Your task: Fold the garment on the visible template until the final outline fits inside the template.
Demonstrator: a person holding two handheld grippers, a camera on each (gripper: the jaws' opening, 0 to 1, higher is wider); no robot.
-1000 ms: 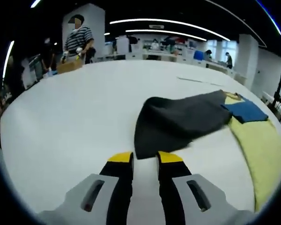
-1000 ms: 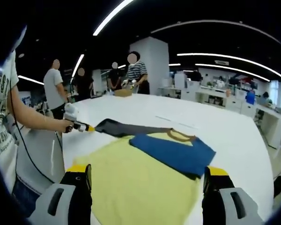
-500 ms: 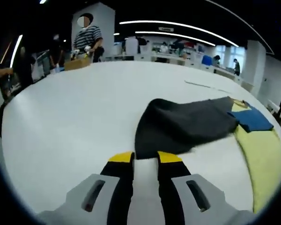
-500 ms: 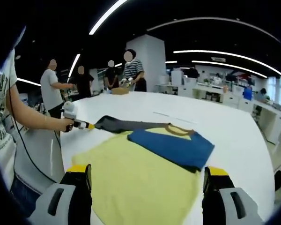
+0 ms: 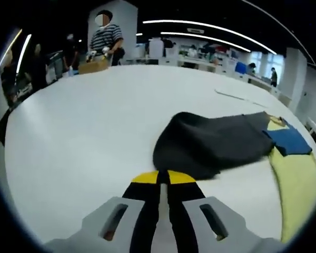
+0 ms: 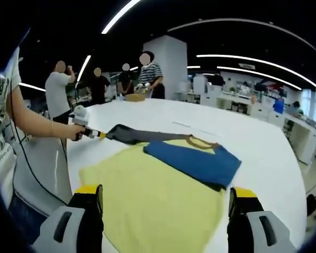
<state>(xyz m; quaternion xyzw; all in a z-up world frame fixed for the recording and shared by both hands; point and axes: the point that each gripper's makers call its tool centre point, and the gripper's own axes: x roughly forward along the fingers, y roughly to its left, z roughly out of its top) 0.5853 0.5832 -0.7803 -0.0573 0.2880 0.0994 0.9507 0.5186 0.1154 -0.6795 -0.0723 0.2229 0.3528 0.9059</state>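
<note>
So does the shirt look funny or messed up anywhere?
A bit. The dark gray sleeve is pulled out sideways off the yellow shirt, bunched where the left gripper pinches it. The blue sleeve lies folded flat across the shirt.

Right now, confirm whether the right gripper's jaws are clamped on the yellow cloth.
No: the right gripper stands wide open, its jaws apart over the yellow cloth, pinching nothing.

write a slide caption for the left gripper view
Left gripper, jaws nearly shut on the dark sleeve of a yellow and blue shirt lying on a white table.
</note>
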